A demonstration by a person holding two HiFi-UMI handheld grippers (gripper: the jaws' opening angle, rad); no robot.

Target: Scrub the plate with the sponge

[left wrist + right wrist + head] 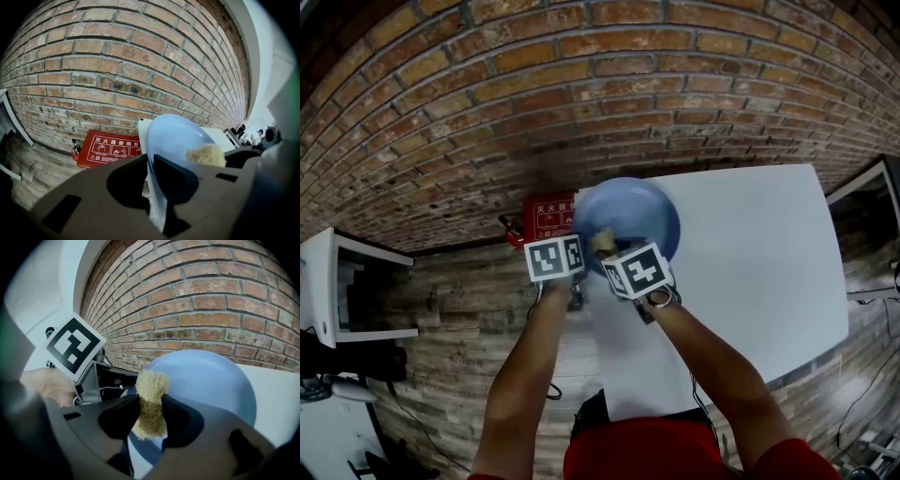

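Observation:
A light blue plate is held tilted above the left end of the white table. My left gripper is shut on the plate's near rim, which stands edge-on between its jaws. My right gripper is shut on a tan fibrous sponge, whose top sticks up against the plate's face. The sponge shows on the plate at the right of the left gripper view, and as a tan patch between the two marker cubes in the head view.
A red box with white print lies on the wooden floor against the brick wall, beside the table's left end. A white cabinet stands at the far left. The left gripper's marker cube is close by on the left in the right gripper view.

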